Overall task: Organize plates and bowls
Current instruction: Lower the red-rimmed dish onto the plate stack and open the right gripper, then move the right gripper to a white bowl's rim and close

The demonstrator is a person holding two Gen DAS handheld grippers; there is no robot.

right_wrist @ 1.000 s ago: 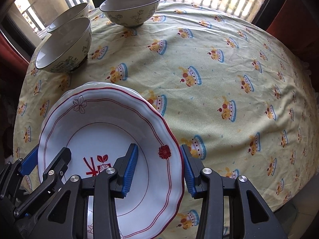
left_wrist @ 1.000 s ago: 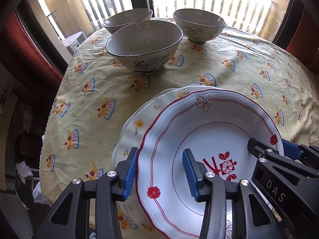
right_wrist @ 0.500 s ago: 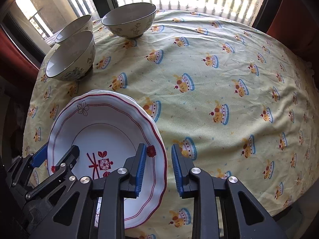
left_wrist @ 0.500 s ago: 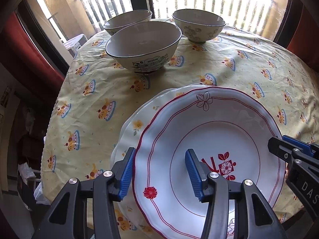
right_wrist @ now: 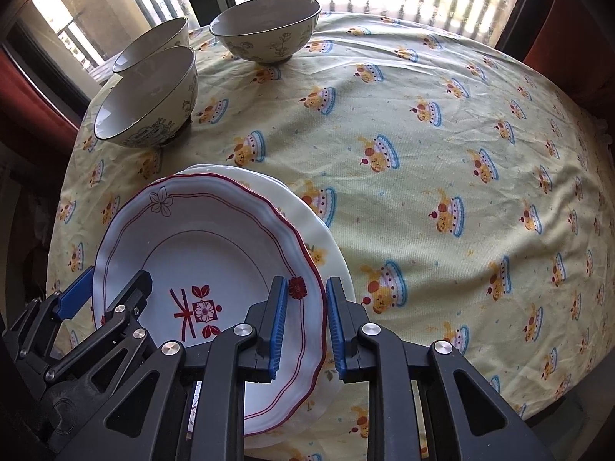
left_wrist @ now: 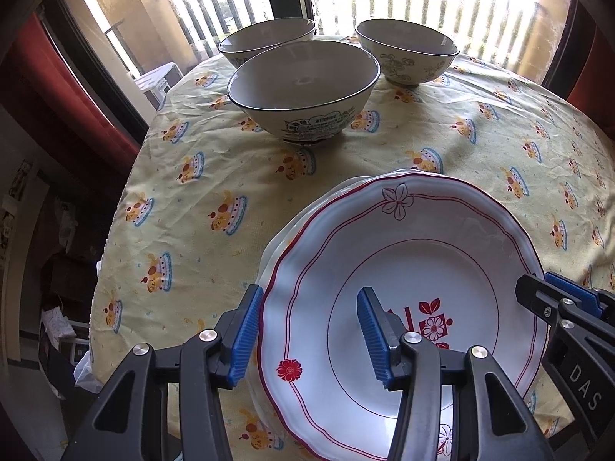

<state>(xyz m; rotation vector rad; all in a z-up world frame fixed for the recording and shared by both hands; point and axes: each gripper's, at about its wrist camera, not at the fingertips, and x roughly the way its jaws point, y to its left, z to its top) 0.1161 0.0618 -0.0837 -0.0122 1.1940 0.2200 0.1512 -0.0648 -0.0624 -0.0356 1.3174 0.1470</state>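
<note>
On the plate [right_wrist: 215,253] rim, the right claw [right_wrist: 306,326] pinches shut.

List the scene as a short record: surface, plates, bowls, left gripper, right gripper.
surface: table under a yellow cloth
plates: red-rimmed plate on top of a cream plate, near edge
bowls: three bowls, far side; one nearest, two behind
left gripper: open, astride the red-rimmed plate's left rim
right gripper: shut on the red-rimmed plate's right rim
</note>
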